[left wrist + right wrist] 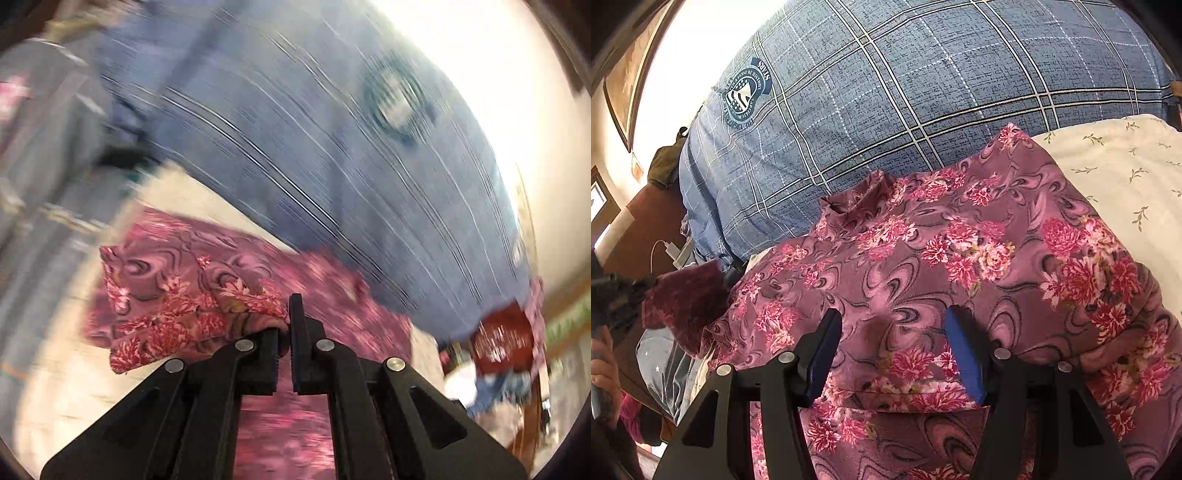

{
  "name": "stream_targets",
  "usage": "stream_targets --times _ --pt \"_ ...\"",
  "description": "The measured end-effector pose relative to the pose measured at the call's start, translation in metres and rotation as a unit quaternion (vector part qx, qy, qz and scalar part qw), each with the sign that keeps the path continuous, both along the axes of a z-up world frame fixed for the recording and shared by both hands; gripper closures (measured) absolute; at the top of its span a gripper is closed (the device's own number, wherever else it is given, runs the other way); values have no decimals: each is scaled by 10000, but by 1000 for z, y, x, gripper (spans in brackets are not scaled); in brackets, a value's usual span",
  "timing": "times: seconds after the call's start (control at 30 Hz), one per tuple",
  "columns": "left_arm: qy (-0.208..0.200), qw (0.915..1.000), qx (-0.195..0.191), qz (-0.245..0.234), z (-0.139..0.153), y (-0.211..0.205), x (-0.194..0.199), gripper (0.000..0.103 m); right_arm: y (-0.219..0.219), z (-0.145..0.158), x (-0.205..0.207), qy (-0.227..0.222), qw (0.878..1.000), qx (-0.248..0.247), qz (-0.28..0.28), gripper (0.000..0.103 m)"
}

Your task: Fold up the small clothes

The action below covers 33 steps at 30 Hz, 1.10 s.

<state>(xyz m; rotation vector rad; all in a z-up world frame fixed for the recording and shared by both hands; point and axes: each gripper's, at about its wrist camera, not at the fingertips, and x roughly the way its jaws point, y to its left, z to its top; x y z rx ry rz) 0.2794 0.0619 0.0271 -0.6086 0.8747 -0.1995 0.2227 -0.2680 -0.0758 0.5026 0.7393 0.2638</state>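
Left wrist: left gripper (284, 341) clamped on floral garment (177, 291); right gripper (894, 354) agape over it.

A home bedroom: blue plaid quilt (923, 92) on sprigged cream bedsheet (1126, 173), framed picture (624, 81) on the wall.

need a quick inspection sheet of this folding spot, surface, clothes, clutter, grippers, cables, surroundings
surface: cream sheet with small leaf sprigs, with a blue plaid quilt bearing a crest badge behind it
job's things: purple floral knit garment spread on the sheet, one end lifted
clutter: dark red patterned cloth and a grey-blue garment with small stars at the bed edge
grippers: left gripper shut on the floral garment; right gripper open over it, fingers apart
cables: white charger and cord
surroundings: framed picture on the wall
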Motion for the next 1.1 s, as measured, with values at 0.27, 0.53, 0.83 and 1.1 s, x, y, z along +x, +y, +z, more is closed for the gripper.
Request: stream_targets --times 0.27,0.53,0.83,1.1 --pt "992 9929 231 -617 -81 -99 26 99 -3 -1 0 -26 9999 140 25 42" --pt "644 9922 -355 -1003 -41 -66 -17 57 5 8 6 231 9995 -196 -23 41" --pt "618 9960 -399 504 -32 56 -73 39 136 63 14 -296 9854 -838 1449 34" --pt "772 9940 -532 568 -50 76 -80 39 233 54 9 -597 9307 -2711 2381 34"
